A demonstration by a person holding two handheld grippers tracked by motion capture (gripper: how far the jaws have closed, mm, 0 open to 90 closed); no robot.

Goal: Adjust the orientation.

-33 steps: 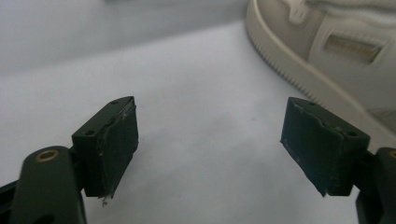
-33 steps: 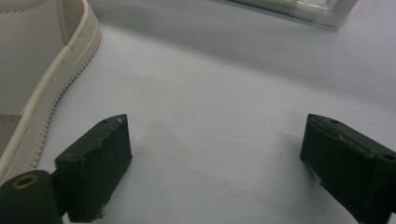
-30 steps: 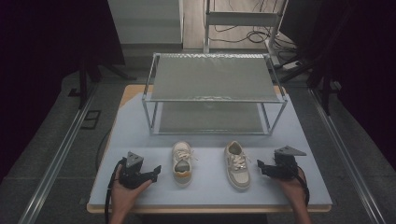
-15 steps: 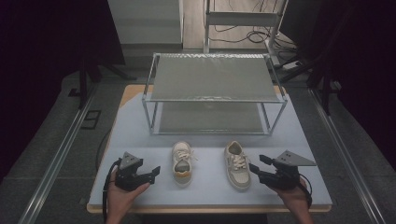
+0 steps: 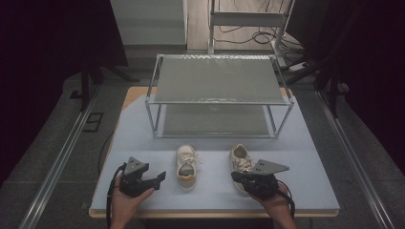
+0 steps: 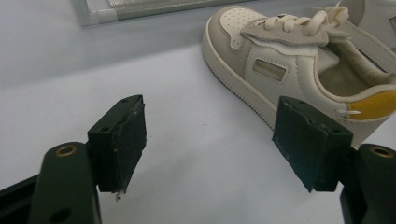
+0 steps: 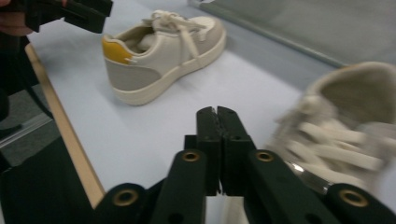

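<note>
Left gripper (image 5: 160, 177) is wide open, holding nothing. Left sneaker (image 5: 186, 167), cream with a yellow heel tab, unreadable side label, sits mid-counter (image 5: 143, 143). Right sneaker (image 5: 240, 160) lies beside the clamped-shut, empty right gripper (image 5: 235, 175).

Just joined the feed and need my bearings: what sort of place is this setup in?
Probably a lab or recording studio, not a home: a lone table ringed by dark curtains, floor rails beside it, loose cables behind, and a shoe rack staged with two shoes.
</note>
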